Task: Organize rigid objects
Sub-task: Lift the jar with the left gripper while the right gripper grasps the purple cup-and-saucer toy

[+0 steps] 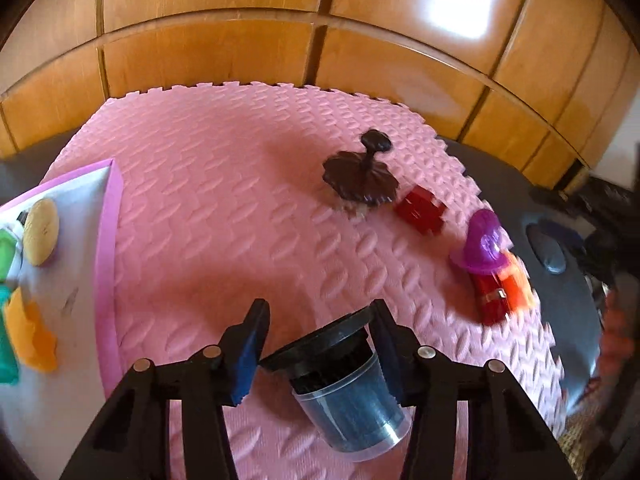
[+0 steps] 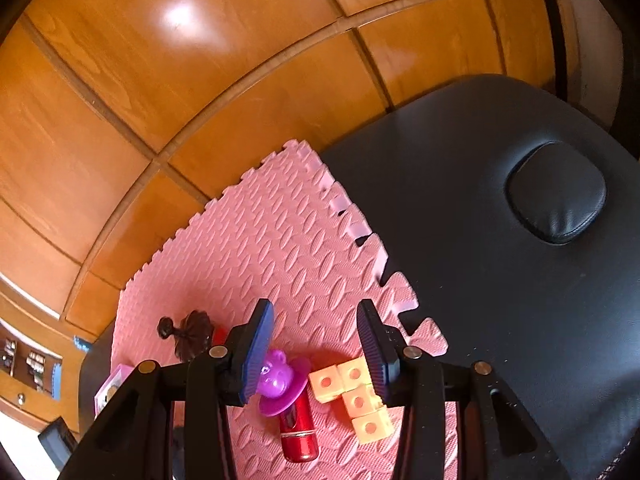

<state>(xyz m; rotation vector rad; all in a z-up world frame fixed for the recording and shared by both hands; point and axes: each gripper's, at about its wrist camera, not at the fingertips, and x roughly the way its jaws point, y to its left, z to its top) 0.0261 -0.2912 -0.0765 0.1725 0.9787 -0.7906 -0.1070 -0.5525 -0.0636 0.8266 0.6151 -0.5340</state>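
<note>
My left gripper (image 1: 318, 332) is shut on the black lid of a clear jar of dark blue powder (image 1: 352, 396) and holds it above the pink foam mat (image 1: 224, 184). On the mat lie a brown flower-shaped stamp (image 1: 360, 176), a red block (image 1: 421, 210), a purple bear-topped piece on a red tube (image 1: 482, 248) and orange cubes (image 1: 516, 284). My right gripper (image 2: 316, 344) is open and empty above the purple bear piece (image 2: 280, 380), the red tube (image 2: 298, 436) and the joined orange cubes (image 2: 356, 396).
A pink-rimmed white box (image 1: 80, 264) at the left holds a tan disc, green and orange pieces. The mat lies on a black padded table (image 2: 500, 280) with a face hole. Wooden wall panels (image 1: 280, 40) stand behind.
</note>
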